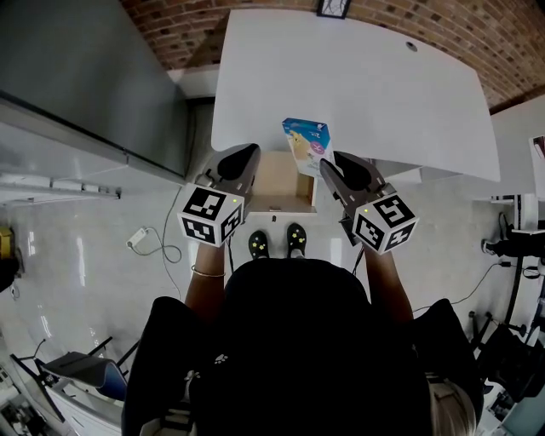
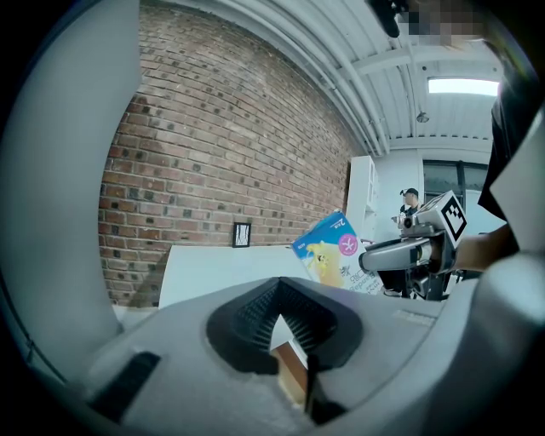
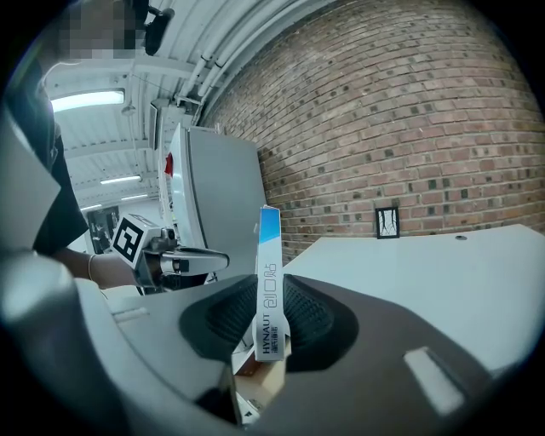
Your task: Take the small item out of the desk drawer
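A small blue and white box (image 1: 306,143) stands upright between the jaws of my right gripper (image 1: 329,168), which is shut on it, above the right front of the open wooden drawer (image 1: 277,183). In the right gripper view the box's narrow edge (image 3: 267,281) rises between the pads of that gripper (image 3: 266,330). My left gripper (image 1: 249,155) hovers over the drawer's left side, shut with nothing in it. In the left gripper view its jaws (image 2: 285,328) meet, and the box (image 2: 336,260) shows beyond them. The drawer hangs under the white desk (image 1: 358,85).
A tall grey cabinet (image 1: 85,77) stands left of the desk. A brick wall with a small framed picture (image 1: 332,7) runs behind it. The person's shoes (image 1: 277,241) are just in front of the drawer. A cable and plug (image 1: 149,243) lie on the floor at left.
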{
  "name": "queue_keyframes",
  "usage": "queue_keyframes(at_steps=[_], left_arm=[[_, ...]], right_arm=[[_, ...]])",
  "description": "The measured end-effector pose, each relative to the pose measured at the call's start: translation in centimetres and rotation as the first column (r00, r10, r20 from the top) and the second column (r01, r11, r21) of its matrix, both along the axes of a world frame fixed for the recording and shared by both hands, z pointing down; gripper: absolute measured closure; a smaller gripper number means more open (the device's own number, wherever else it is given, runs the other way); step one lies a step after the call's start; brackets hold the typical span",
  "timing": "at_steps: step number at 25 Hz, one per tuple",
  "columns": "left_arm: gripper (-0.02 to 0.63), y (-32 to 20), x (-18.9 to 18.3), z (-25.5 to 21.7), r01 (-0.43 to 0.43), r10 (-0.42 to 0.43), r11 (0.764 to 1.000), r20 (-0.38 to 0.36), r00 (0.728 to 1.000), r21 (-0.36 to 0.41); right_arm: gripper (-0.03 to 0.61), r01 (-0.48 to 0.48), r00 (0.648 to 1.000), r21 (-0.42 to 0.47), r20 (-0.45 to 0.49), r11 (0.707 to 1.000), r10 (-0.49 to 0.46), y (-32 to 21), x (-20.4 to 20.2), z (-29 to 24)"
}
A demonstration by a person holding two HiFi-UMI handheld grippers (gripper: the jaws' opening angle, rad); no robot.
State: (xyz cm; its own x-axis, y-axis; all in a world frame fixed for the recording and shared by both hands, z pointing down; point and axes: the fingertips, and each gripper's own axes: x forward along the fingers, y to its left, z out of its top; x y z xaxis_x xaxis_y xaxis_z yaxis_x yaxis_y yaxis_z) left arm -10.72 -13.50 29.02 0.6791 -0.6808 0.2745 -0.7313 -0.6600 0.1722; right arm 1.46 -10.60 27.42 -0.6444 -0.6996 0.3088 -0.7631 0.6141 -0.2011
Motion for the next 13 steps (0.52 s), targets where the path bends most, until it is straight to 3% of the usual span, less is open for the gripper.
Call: queue_keyframes(at_steps=[13], left_arm=[[0.614,-0.15,0.07,0.14,0.016,-0.016,1.000,-0.003,1.000,-0.001]], right_arm=[[0.474,0.007,1.000,-0.004,0.011,1.000,-0.007,-0.26,0.27,0.35]])
